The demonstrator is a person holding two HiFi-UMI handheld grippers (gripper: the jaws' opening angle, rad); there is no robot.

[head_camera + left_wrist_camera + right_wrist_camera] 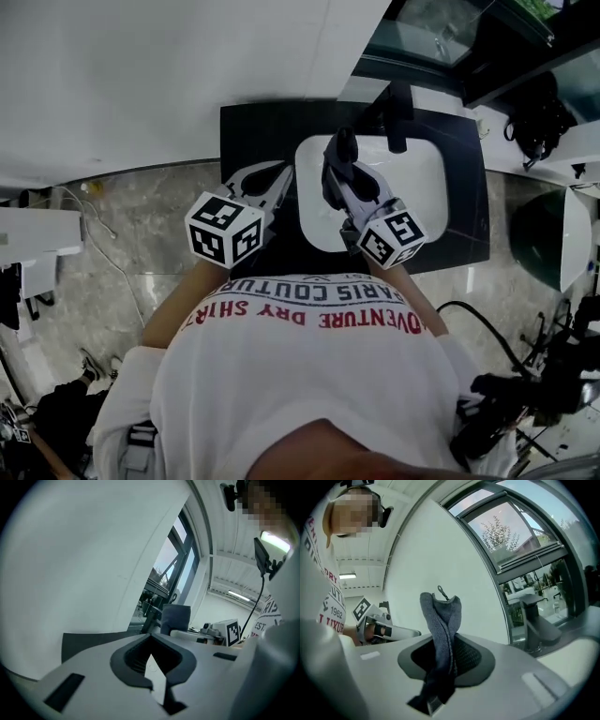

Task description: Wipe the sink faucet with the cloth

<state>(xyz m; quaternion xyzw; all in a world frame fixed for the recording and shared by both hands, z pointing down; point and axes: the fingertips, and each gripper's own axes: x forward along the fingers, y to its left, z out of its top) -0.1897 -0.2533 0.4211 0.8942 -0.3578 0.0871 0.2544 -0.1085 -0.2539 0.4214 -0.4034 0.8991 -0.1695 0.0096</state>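
The right tool (337,174) is clamped on the grey cloth (440,620), which stands up in a twisted fold between its jaws and hangs over the near part of the white sink (427,187); the black faucet (396,112) rises at the back rim, near the cloth but apart from it, so wiping has not yet started; the step in hand looks like the carry toward the faucet; the left tool (267,183) is closed on nothing and hovers over the dark tabletop (253,131) beside the basin; next, the cloth likely needs bringing forward until it presses on the spout.
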